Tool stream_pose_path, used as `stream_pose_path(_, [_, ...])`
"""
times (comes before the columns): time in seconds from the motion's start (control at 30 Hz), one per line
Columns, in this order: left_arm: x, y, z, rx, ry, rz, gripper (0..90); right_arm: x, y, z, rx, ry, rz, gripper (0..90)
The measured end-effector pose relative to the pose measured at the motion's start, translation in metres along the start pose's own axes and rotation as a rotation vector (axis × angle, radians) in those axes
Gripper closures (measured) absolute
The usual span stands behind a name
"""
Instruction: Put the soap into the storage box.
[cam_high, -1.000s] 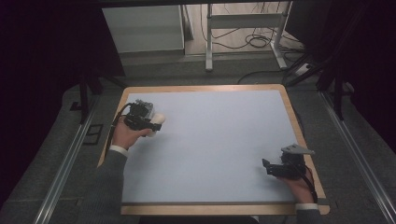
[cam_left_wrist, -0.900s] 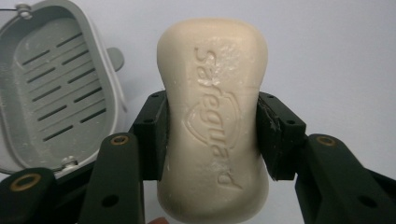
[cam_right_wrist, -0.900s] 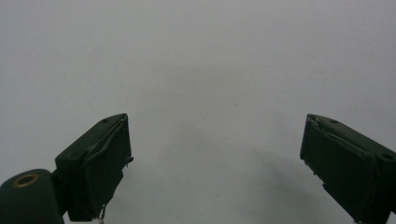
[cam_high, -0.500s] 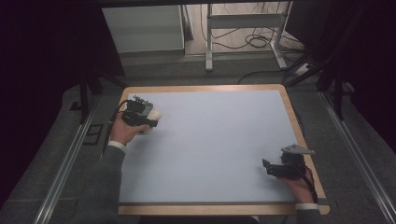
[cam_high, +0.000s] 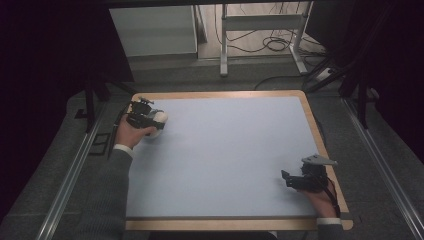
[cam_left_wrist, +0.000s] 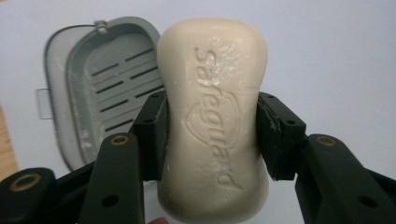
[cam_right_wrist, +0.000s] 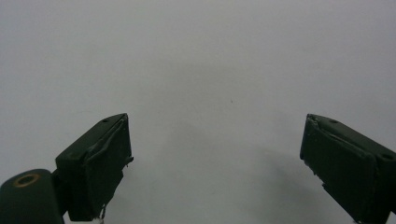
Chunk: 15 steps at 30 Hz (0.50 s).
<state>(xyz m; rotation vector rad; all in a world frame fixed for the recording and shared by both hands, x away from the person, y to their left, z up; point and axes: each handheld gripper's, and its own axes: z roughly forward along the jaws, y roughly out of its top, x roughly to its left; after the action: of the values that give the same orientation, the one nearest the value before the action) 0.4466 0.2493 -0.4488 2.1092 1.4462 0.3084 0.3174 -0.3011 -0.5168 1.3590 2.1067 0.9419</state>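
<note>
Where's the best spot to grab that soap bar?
Across its narrow waist, squeezing the two long sides, as the left tongs hold the soap bar now. It pinches in at the middle, so flat pads seat there; the rounded ends would likely slip.

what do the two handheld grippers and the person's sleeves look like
Both grippers are black. The left gripper has thick angular jaws with flat rectangular pads and brass-ringed holes near their base; the right gripper has the same black jaws and blocky pads. In the high view, a grey three-cornered plate tops the right one. The person wears grey sleeves with white cuffs.
</note>
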Motion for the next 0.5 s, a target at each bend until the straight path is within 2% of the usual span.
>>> stream_pose_path(0.1, [0.008, 0.0, 0.001, -0.003, 0.004, -0.026, 49.6, 0.0, 0.0, 0.0, 0.002, -0.001, 0.001, 8.7])
stream_pose_path(0.2, [0.013, 0.001, 0.005, -0.003, 0.032, -0.041, 49.6, 0.0, 0.0, 0.001, 0.004, -0.001, 0.002, 8.7])
stream_pose_path(0.3, [0.018, 0.001, 0.01, 0.009, 0.04, -0.058, 49.6, 0.0, 0.0, 0.001, 0.006, -0.002, -0.001, 8.7])
stream_pose_path(0.5, [0.019, 0.001, 0.021, 0.027, 0.069, -0.068, 49.5, 0.0, -0.001, 0.002, 0.006, -0.005, 0.002, 8.7])
